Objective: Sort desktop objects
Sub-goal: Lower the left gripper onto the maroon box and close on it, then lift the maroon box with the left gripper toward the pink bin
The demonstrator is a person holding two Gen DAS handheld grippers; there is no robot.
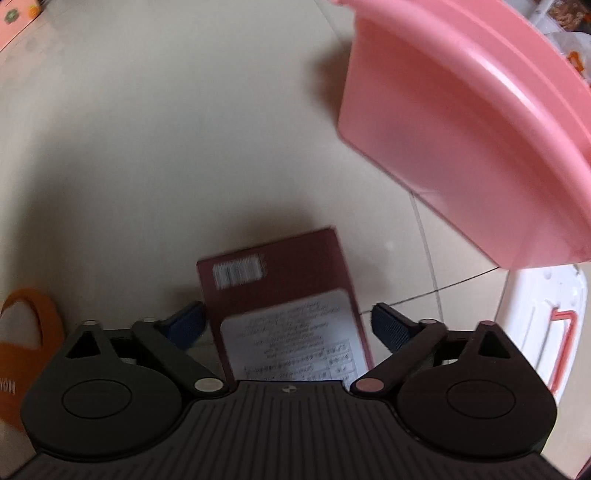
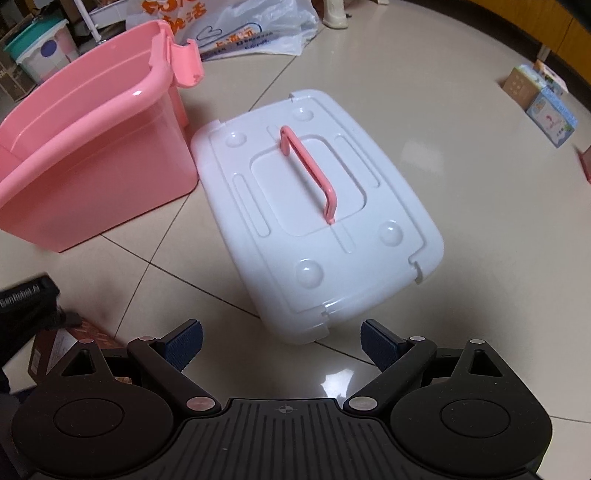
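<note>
We see the left gripper (image 1: 287,325) with jaws wide apart, a dark red box (image 1: 280,295) lying on the floor between the fingers, not gripped. The pink bin (image 1: 461,140) stands up and right of it, open. The right gripper (image 2: 282,343) is also wide, holding nothing, hovering over the floor just before the white lid (image 2: 314,206), which lies flat beside the pink bin.

plastic bag (image 2: 255,33): crumpled, behind | teal-lidded tub (image 2: 40,48): far left | tiled floor (image 2: 461,184): cream, glossy
</note>
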